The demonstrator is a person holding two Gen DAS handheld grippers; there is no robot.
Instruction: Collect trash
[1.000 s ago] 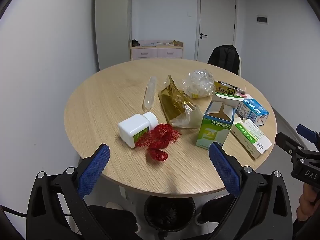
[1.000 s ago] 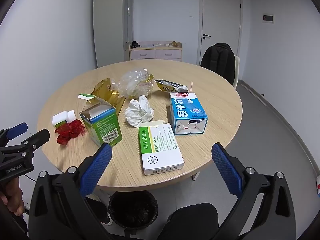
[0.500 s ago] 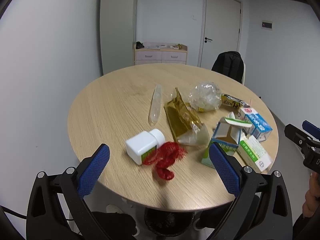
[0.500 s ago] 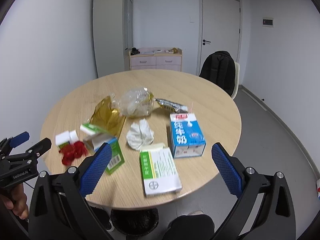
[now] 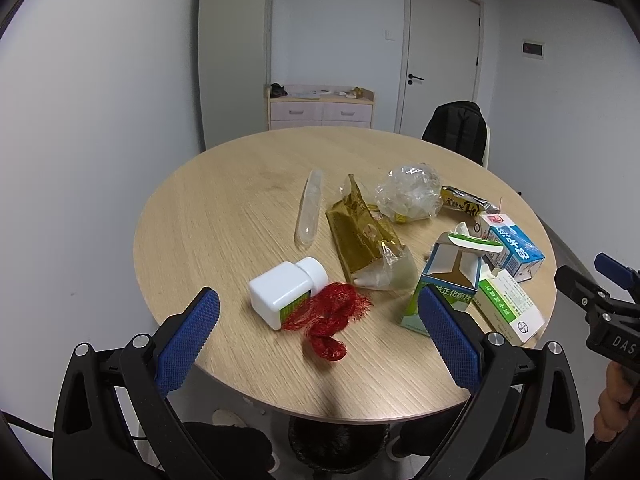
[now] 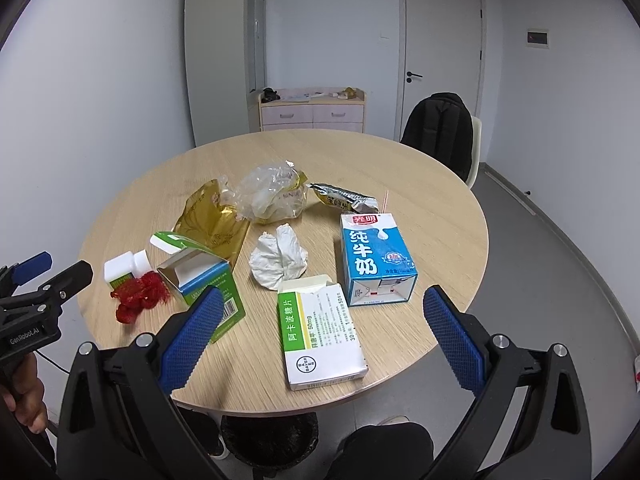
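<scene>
Since a second ago your left claw (image 5: 316, 332) has pulled back; both claws, right (image 6: 320, 330) too, hang spread and empty. Trash lies on the surface (image 5: 224, 216): bottle (image 5: 286, 288), red net (image 5: 330, 318), open empty green box (image 5: 448, 280). Bin (image 6: 268, 440) sits underneath.

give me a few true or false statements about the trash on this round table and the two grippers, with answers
1. The white plastic pill bottle lies on its side, touching the red mesh net. True.
2. The blue and white milk carton stands upright. False: it lies flat on the round wooden table.
3. The left gripper is clamped on the red net. False: it is open and holds nothing.
4. The green and white cardboard box has its flap open. True.
5. The right gripper is open and empty. True.
6. The crumpled white tissue sits inside the black bin. False: it lies on the table.
</scene>
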